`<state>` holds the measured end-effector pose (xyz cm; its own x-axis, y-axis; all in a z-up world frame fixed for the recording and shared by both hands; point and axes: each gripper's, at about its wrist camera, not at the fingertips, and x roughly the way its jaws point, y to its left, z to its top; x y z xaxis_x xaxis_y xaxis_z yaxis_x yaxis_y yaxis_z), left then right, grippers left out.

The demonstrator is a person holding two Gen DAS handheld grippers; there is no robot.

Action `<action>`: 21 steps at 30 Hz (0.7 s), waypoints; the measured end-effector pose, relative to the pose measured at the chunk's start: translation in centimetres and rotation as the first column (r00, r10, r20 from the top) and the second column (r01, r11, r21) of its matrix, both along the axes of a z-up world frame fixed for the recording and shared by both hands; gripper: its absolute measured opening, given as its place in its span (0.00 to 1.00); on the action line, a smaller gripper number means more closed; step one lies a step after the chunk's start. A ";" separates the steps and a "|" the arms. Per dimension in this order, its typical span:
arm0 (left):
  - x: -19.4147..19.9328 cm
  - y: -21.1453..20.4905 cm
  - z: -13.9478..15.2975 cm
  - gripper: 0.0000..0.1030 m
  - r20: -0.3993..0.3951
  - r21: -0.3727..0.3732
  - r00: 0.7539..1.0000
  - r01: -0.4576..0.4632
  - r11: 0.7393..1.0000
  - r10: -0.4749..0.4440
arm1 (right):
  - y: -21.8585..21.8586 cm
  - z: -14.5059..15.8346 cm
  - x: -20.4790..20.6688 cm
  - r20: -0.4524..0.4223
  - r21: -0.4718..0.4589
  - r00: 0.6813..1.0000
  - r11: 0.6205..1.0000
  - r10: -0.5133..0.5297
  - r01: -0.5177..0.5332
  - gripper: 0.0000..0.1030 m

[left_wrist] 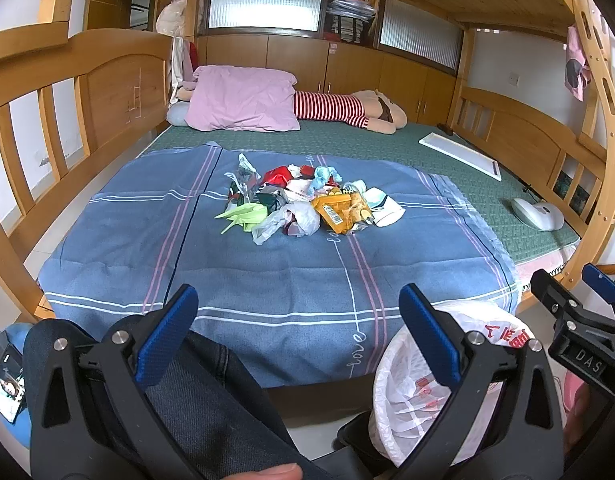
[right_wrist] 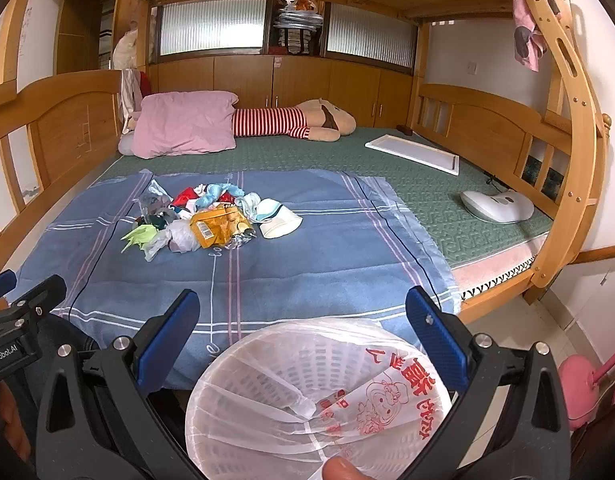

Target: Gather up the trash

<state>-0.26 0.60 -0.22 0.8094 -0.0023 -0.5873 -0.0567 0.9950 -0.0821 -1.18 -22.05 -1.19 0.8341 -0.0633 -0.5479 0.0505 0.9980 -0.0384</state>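
One heap of crumpled wrappers, plastic bags and paper scraps point(left_wrist: 303, 204) lies mid-way up my blue striped bedspread point(left_wrist: 267, 280), a white paper cup point(left_wrist: 387, 210) tipped over at its right edge. Both claws hang well short of it. My left gripper point(left_wrist: 299, 336) is spread wide, holding nothing. My right gripper point(right_wrist: 303, 336) is equally wide, empty, over one white mesh bin lined with a red-printed bag point(right_wrist: 307, 396).
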 end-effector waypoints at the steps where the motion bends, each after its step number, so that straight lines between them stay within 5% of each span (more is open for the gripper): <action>1: 0.0 0.0 0.0 0.97 0.000 0.000 1.000 0.000 1.000 0.000 | -0.1 -0.1 0.0 0.000 0.002 1.000 1.000 -0.001 0.001 0.98; 21: 0.1 -0.1 -0.2 0.97 -0.003 -0.002 1.000 0.002 1.000 -0.002 | 0.0 -0.1 0.0 -0.002 0.003 1.000 1.000 -0.003 0.003 0.98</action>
